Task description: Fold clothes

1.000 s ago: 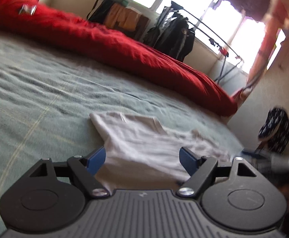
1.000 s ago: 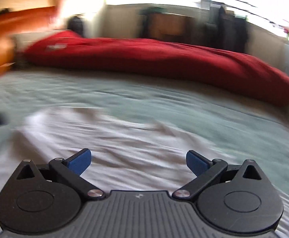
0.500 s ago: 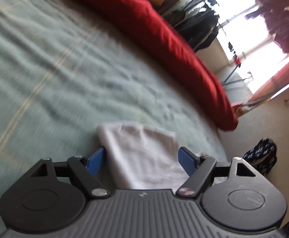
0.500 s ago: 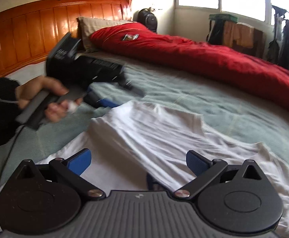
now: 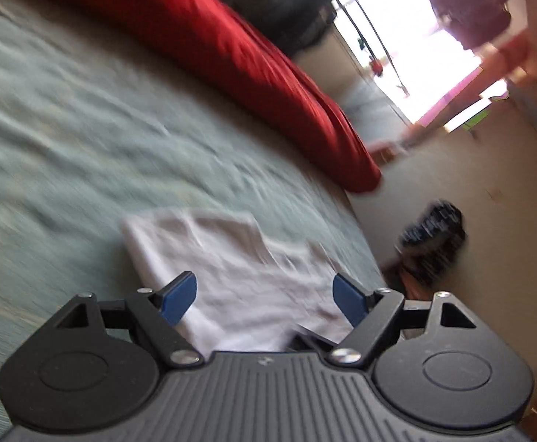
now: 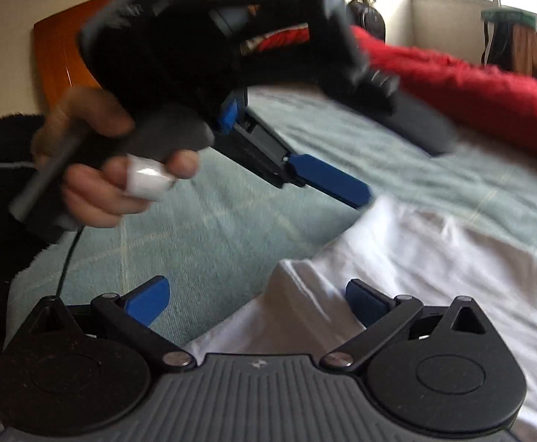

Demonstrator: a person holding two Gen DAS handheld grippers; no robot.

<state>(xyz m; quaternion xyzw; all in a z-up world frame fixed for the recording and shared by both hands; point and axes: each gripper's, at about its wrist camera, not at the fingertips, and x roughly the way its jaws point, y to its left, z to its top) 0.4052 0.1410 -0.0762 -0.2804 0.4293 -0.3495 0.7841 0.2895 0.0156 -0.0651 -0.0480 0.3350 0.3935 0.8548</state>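
both tools [image 5: 264,298] above white shirt [image 5: 231,269]

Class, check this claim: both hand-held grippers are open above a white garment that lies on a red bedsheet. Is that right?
Not quite. The white garment lies on a grey-green bedsheet, as the left wrist view shows; the red thing is a duvet further back. The left hand-held gripper and right hand-held gripper are open.

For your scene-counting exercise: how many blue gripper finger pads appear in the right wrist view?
3: two on the right gripper low in the frame, one on the left gripper's fingers above the white cotton garment; its second is hidden.
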